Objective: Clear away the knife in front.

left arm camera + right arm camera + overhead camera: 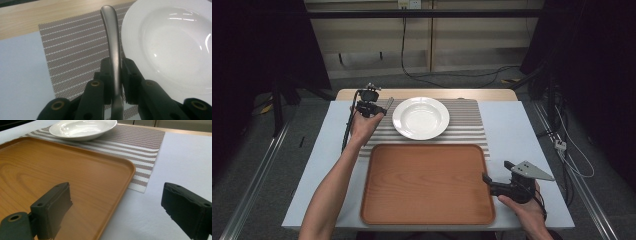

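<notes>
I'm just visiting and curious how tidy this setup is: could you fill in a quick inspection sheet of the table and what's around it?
Surface: pale table with a striped woven placemat.
Job's things: grey metal cutlery handle, round white deep plate, empty brown wooden tray.
Clutter: nothing seen.
Grippers: left claw shut on the cutlery handle beside the plate; right claw open by the tray's corner.
Cables: black cable trails from the left claw; more on the floor.
Surroundings: dark, with pale cabinets behind.

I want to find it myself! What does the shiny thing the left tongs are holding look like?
Find the big brown tray, then the white plate on the striped mat behind it. Just left of the plate, the left tongs pinch a slim metal utensil handle. It is the one grey, shiny, curved thing there.
</notes>
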Motion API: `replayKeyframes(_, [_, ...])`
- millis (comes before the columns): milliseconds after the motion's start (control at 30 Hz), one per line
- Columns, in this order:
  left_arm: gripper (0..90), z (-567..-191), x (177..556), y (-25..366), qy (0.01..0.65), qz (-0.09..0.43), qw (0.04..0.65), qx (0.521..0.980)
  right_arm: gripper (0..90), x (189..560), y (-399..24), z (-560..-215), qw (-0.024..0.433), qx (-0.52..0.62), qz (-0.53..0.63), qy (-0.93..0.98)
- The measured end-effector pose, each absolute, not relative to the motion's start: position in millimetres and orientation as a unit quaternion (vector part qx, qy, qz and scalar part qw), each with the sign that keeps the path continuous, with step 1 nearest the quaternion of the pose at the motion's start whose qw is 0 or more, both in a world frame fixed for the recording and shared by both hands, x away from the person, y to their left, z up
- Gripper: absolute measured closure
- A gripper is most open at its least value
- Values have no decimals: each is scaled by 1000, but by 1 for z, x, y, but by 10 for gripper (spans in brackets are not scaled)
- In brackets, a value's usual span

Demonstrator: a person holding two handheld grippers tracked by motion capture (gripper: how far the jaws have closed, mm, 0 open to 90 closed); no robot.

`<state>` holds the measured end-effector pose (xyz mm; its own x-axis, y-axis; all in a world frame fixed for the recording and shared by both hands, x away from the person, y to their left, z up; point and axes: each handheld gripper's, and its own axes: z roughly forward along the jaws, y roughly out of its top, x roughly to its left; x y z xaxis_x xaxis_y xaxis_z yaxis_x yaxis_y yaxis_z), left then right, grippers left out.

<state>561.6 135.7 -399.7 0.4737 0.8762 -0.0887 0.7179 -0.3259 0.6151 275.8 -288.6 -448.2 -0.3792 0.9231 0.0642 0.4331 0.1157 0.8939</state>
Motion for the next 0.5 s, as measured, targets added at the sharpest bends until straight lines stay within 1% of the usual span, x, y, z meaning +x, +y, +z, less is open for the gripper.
replayKeyframes(200, [800,-387,553,143,491,138,308,803,88,276,-288,-448,269,485,453,698])
replayKeyframes(500, [800,-376,540,142,480,150,312,806,87,276,-287,-448,268,486,452,698])
